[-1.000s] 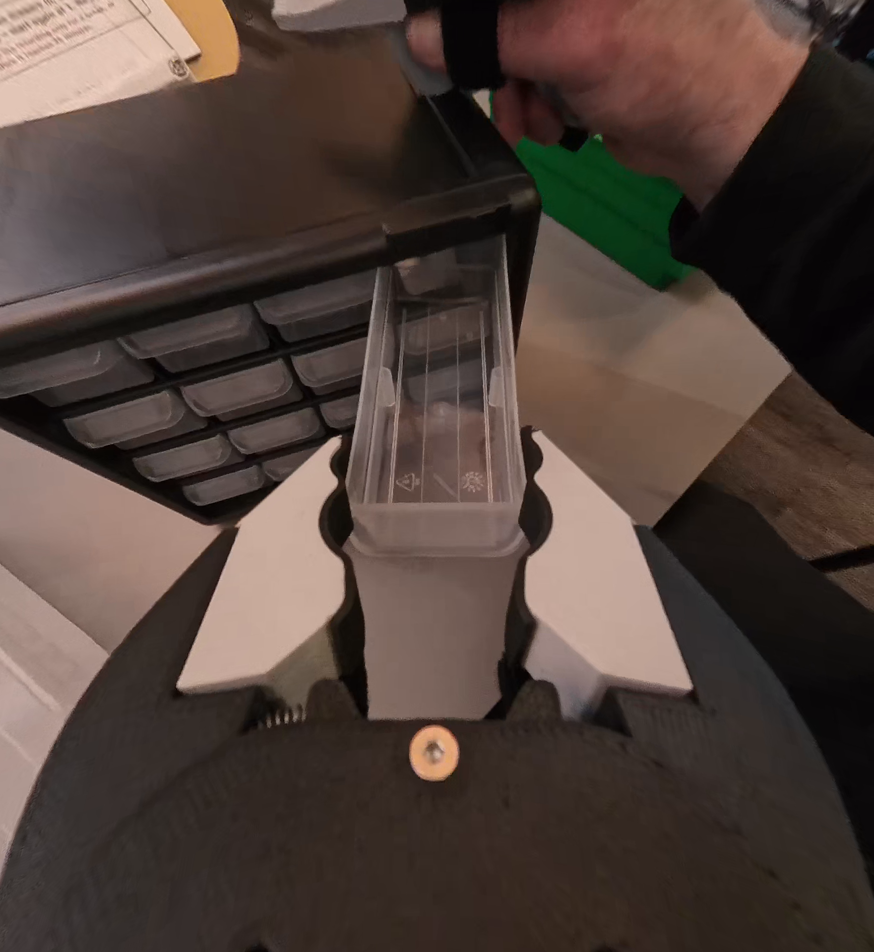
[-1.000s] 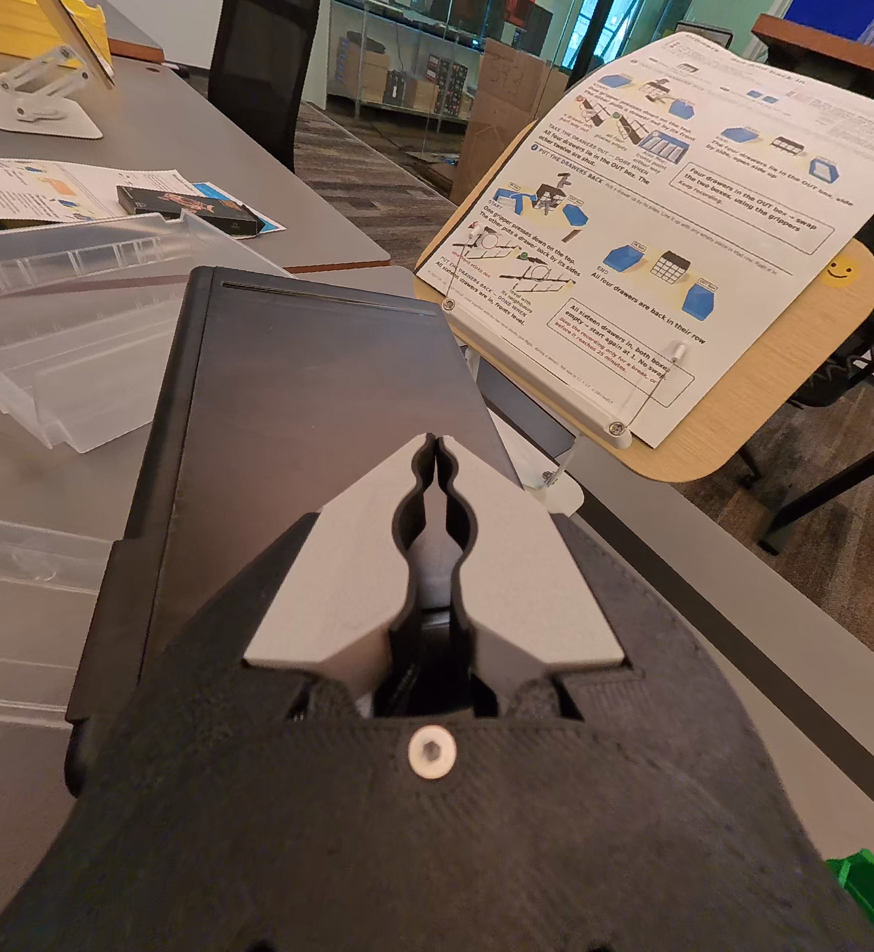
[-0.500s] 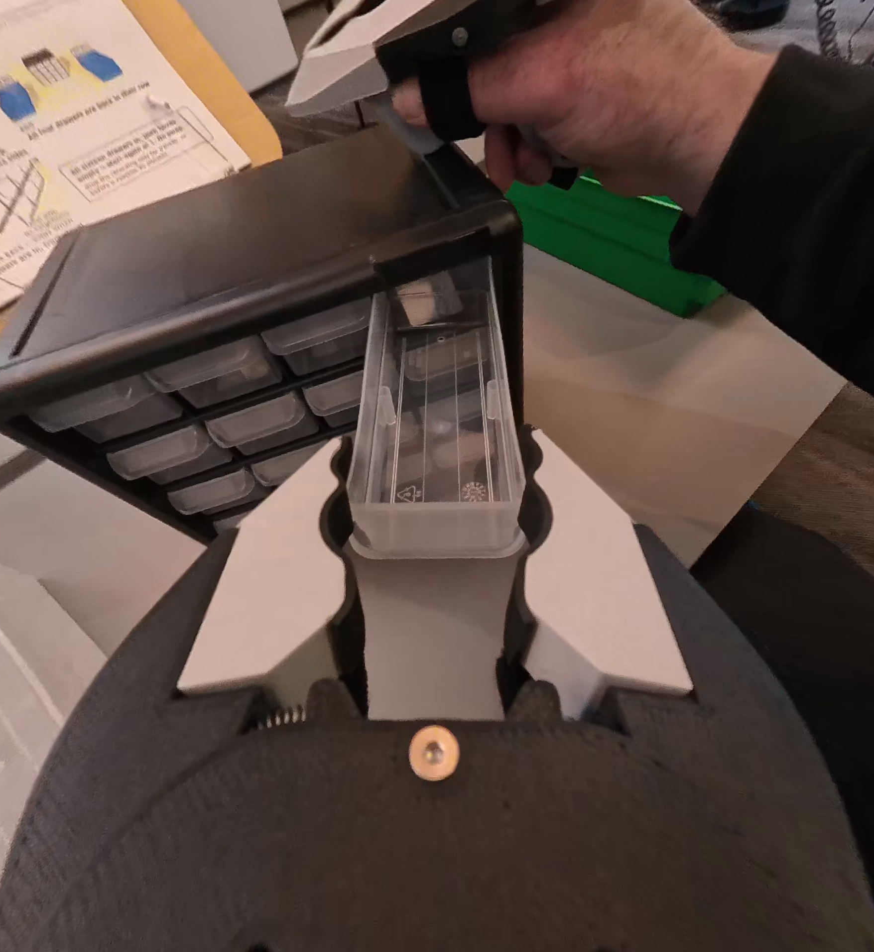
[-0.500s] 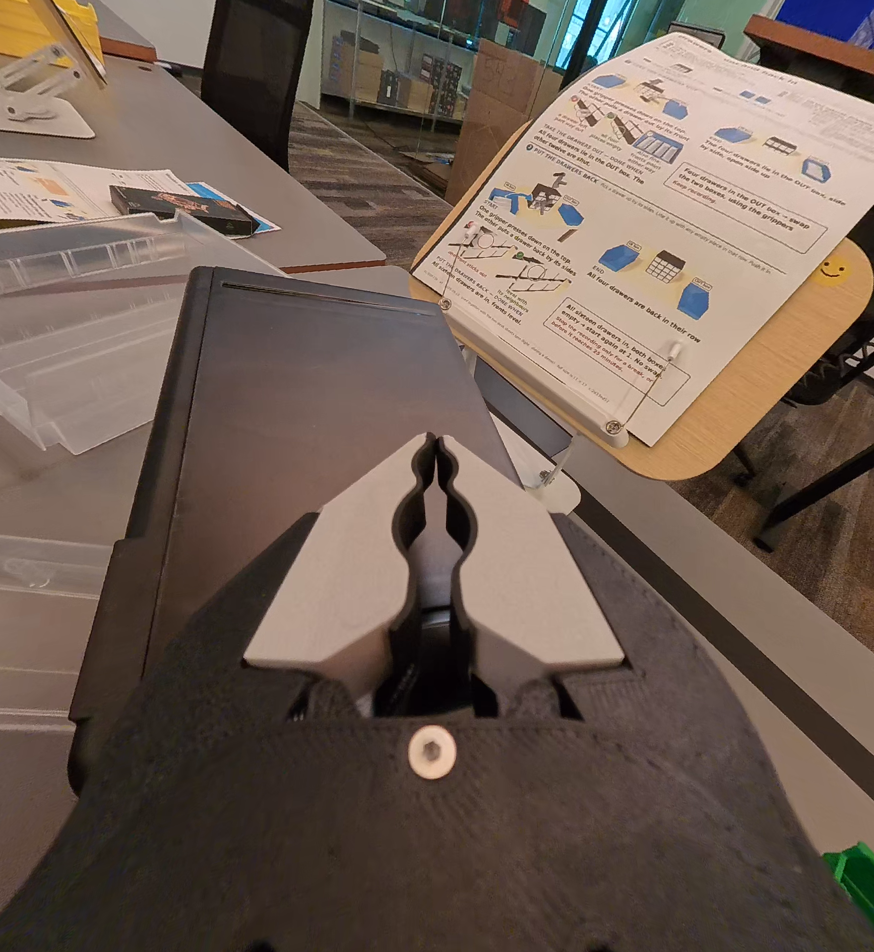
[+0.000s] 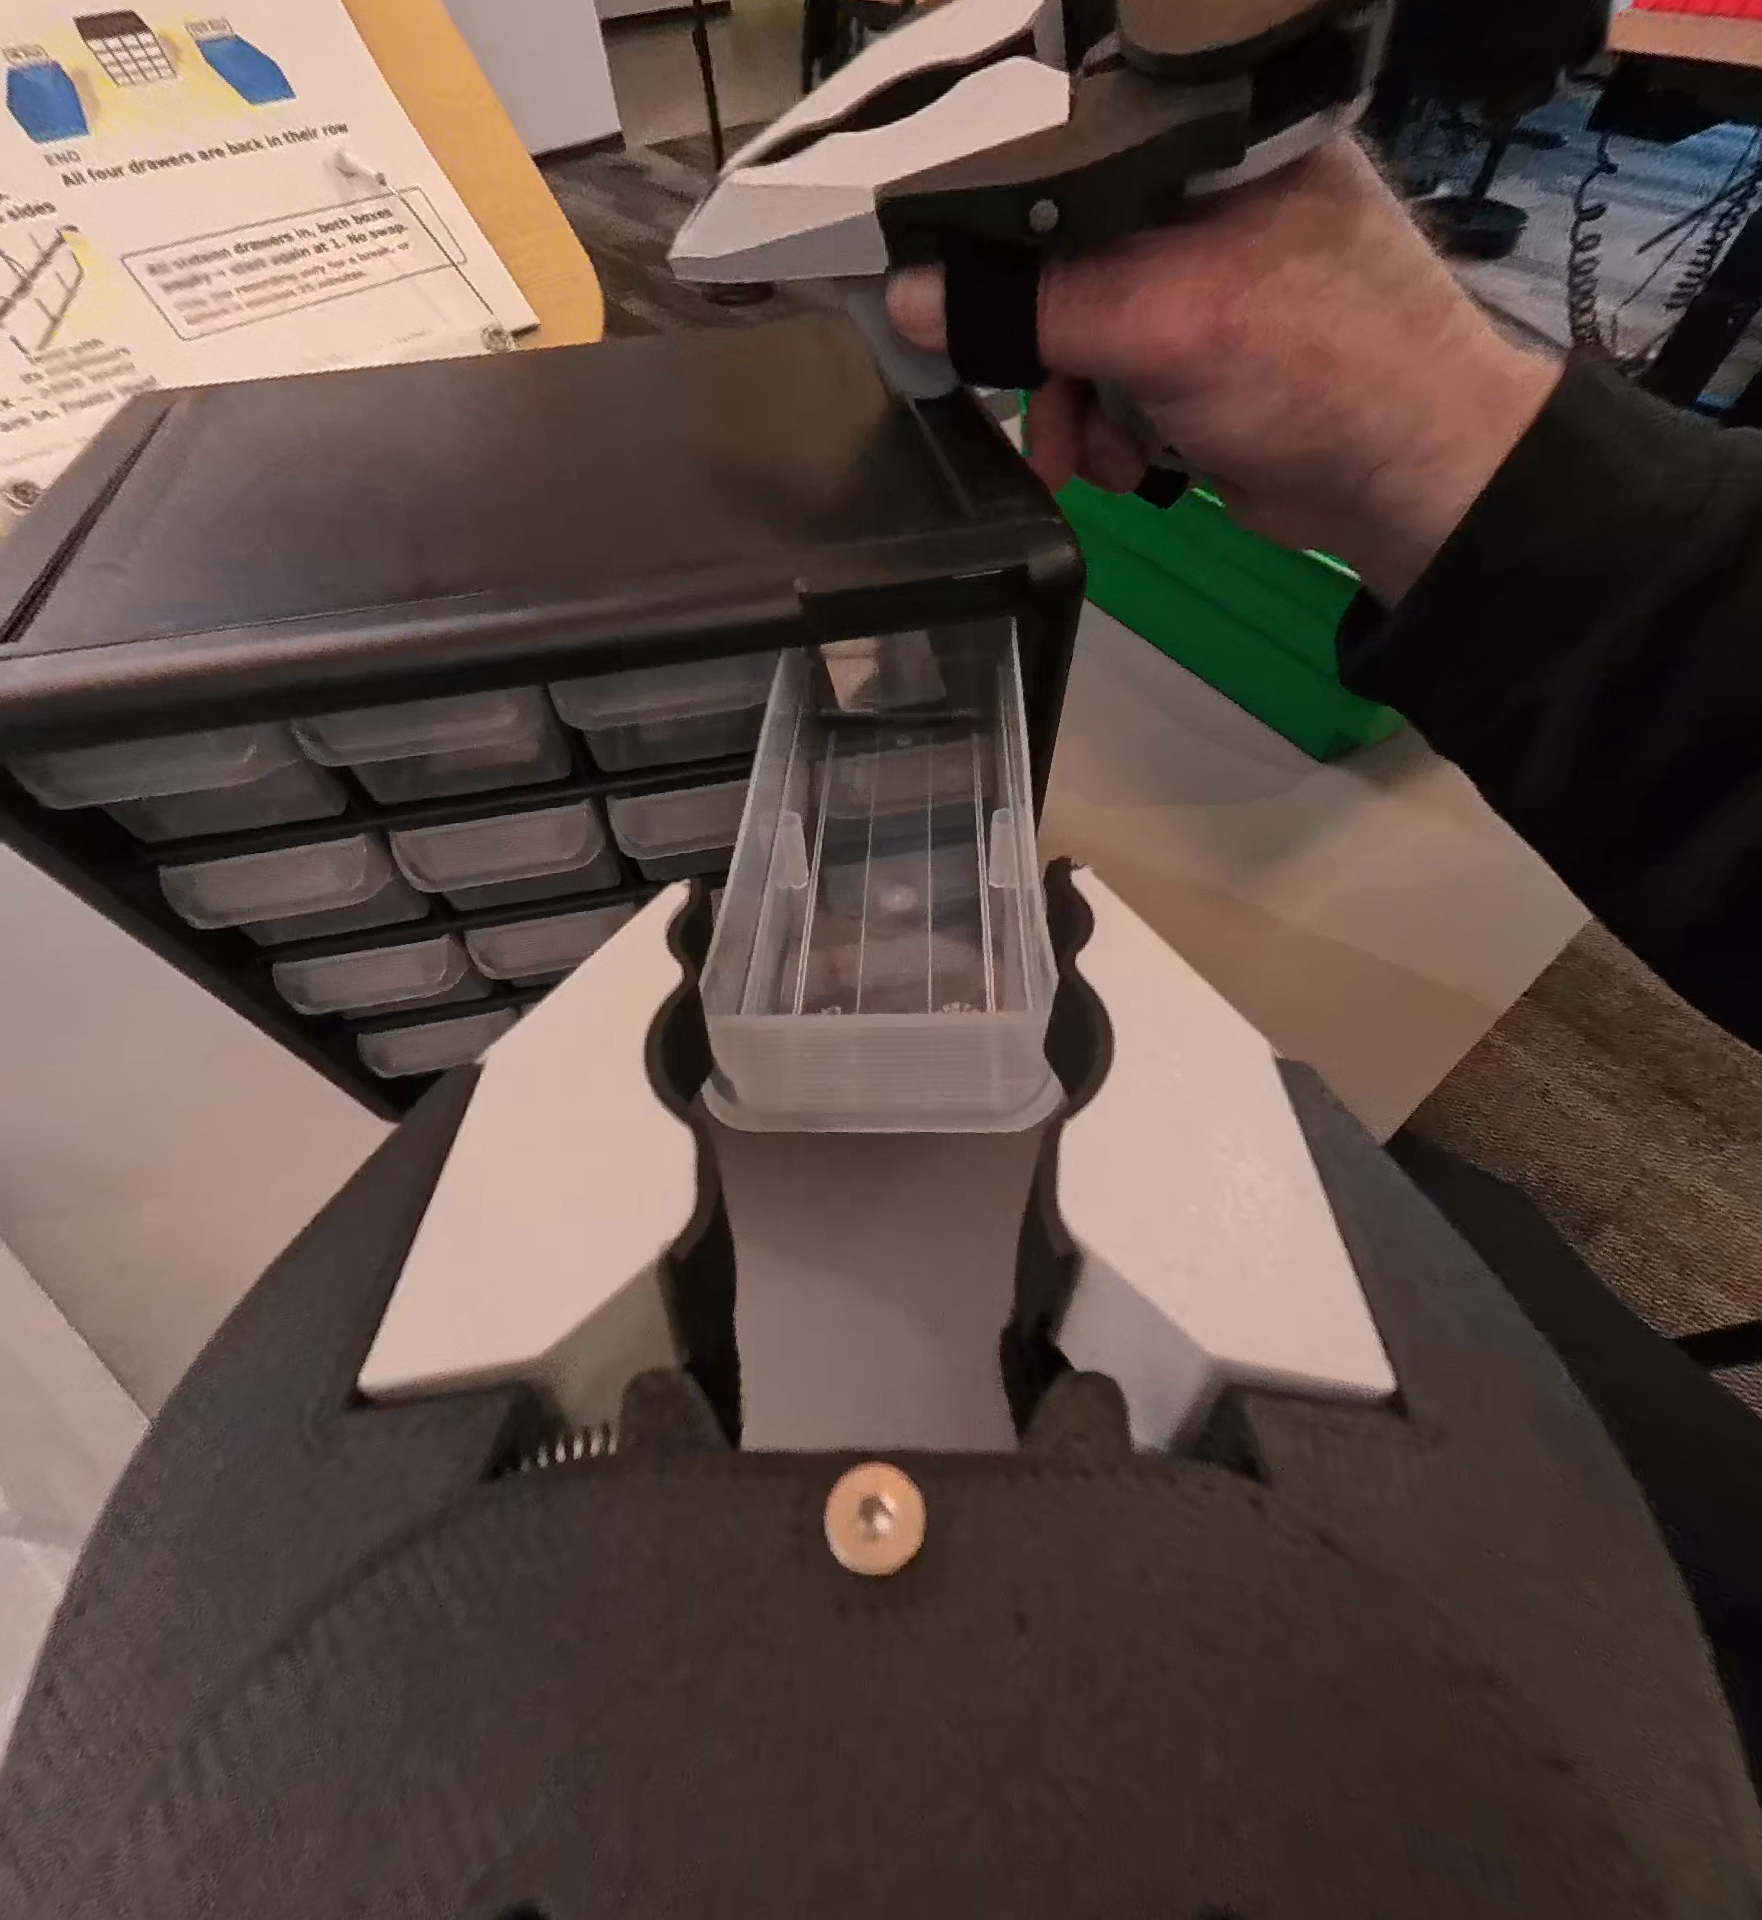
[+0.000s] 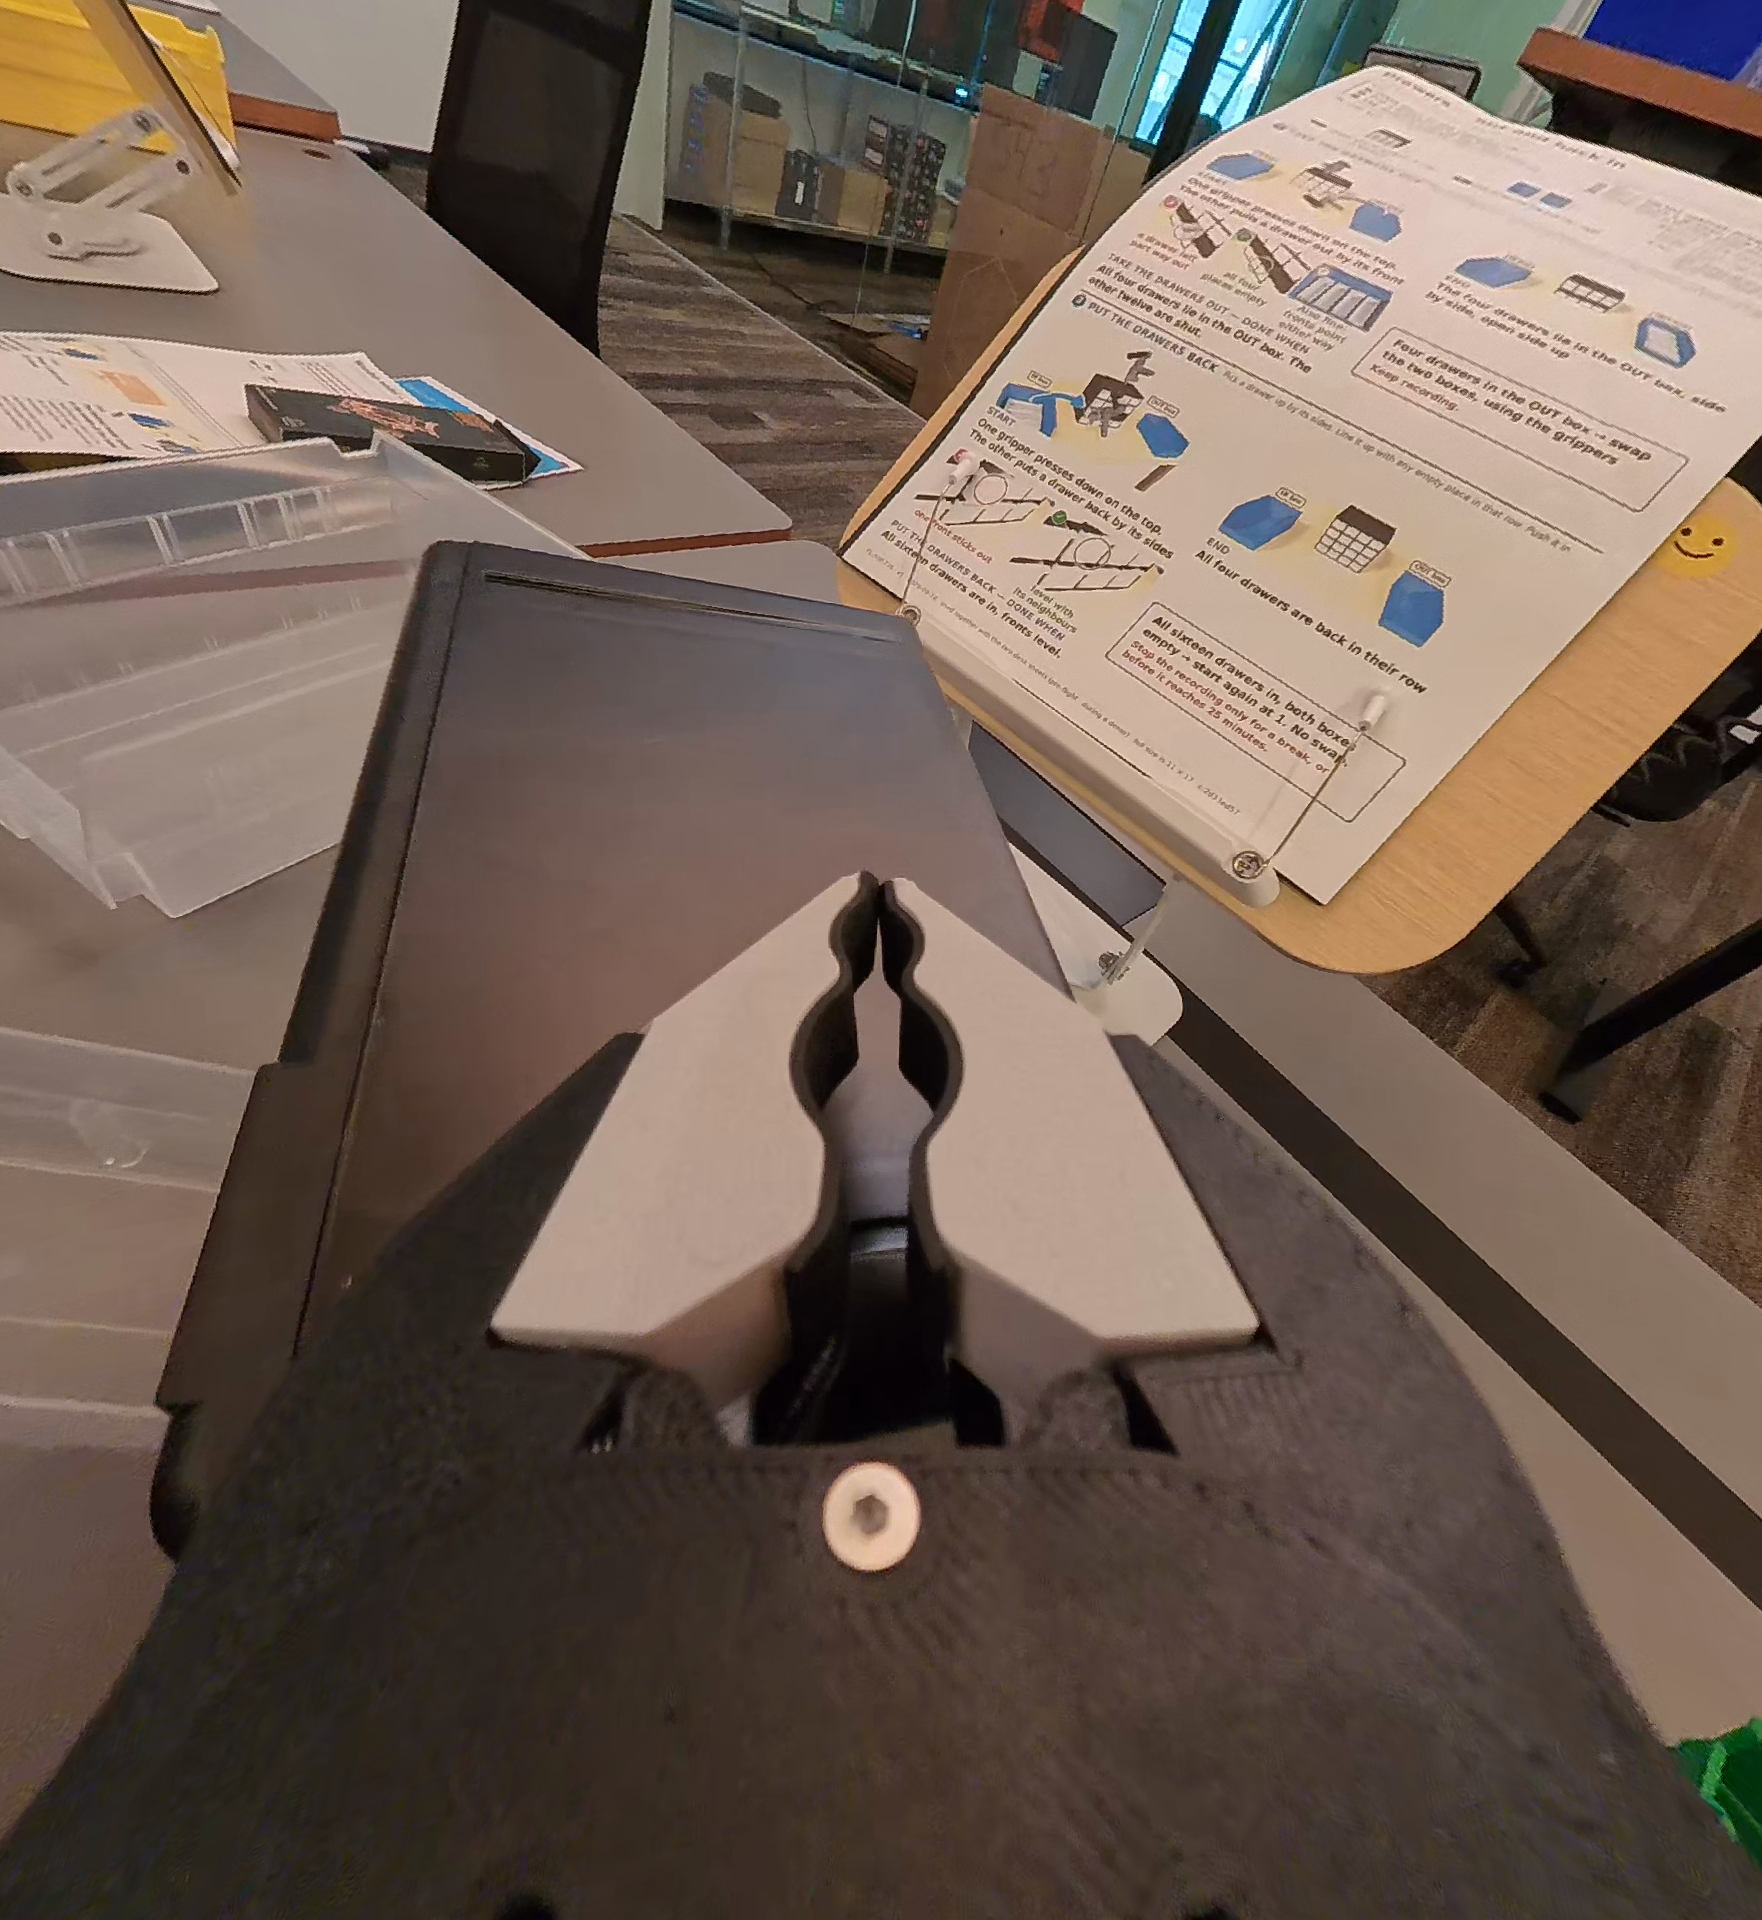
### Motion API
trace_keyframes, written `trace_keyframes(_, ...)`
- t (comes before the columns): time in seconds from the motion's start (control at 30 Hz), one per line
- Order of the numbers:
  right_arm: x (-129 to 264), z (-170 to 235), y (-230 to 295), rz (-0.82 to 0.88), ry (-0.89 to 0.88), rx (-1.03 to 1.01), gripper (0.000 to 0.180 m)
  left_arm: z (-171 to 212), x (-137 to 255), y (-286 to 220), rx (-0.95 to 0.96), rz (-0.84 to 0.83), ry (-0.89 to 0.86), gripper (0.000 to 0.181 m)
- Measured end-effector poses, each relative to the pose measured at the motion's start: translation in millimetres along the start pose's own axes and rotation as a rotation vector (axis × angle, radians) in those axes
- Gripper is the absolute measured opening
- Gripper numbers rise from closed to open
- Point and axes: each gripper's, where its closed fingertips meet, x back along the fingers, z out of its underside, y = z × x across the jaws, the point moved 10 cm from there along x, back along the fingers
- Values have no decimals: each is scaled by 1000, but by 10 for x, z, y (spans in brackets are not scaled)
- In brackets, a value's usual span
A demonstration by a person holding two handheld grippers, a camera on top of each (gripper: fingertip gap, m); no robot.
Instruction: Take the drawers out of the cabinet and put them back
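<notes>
Drawer (image 5: 875,940) clamped between left gripper (image 5: 872,997) fingers, half inside cabinet (image 5: 503,520).

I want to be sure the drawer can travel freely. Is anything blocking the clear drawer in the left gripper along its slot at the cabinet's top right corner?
Nothing visible does. The clear drawer, clamped in the left gripper, sits partly in the cabinet slot. The right gripper is shut above the cabinet top, off the drawer's path.
</notes>
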Motion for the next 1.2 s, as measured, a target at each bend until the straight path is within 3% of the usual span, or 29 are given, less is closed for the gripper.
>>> trace_keyframes(0.27, 1, 0, -1, -6, 1, 1, 0, 11, -338, -126, -43, -31, -1, 63)
trace_keyframes(0.33, 1, 1, -3, -7, 0, 0, 0, -34, -446, -146, -47, -5, -6, 67)
trace_keyframes(0.4, 1, 0, -2, -7, 1, 1, 0, -71, -520, -162, -72, 42, 4, 83)
trace_keyframes(0.47, 4, 1, -2, -8, 0, 1, 0, -49, -509, -172, -166, 67, 18, 98)
trace_keyframes(0.67, 1, 3, -7, -12, 0, 0, 0, -23, -214, 13, -414, 146, -23, 106)
trace_keyframes(0.83, 0, 3, -7, -12, 2, 1, 0, -161, -161, 274, -526, 176, 74, 94)
trace_keyframes(1.1, 1, 5, -6, -9, -1, 2, 0, -323, -676, 203, -778, 29, 157, 101)
trace_keyframes(1.2, 1, 5, -8, -12, -1, 2, 0, -331, -850, 222, -800, -17, 193, 95)
